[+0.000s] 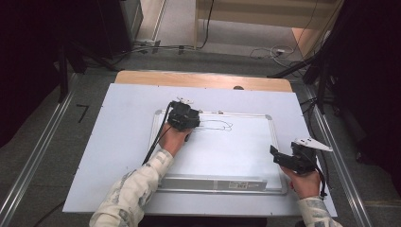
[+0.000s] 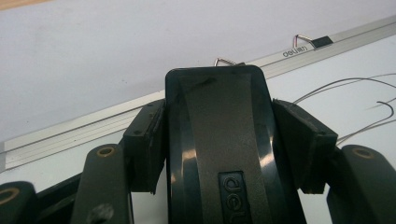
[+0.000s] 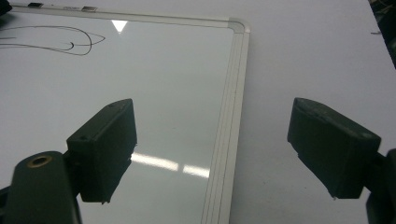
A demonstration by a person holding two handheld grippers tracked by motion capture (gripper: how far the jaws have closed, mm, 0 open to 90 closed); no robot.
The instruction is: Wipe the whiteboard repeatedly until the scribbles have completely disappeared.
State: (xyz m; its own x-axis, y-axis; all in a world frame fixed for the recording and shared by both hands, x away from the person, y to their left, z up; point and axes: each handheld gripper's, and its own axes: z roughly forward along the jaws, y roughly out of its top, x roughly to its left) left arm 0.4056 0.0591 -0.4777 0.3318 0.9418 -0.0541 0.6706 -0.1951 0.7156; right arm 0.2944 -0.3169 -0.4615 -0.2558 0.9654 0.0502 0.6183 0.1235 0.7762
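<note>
Nearby, marker lines (image 1: 215,126) beside eraser (image 2: 219,140).

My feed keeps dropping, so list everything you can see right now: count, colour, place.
whiteboard: one, white with a silver frame, flat at the middle of the table.
drawn lines: a few thin dark curved strokes, on the board's far part.
eraser: one, black with a grey middle band, clamped in the left tongs at the board's far left.
table cover: one, white sheet under the board.
table: one, wooden edge showing at the far side.
left tongs: black, shut on the eraser.
right tongs: black, open, over the board's right frame.
</note>
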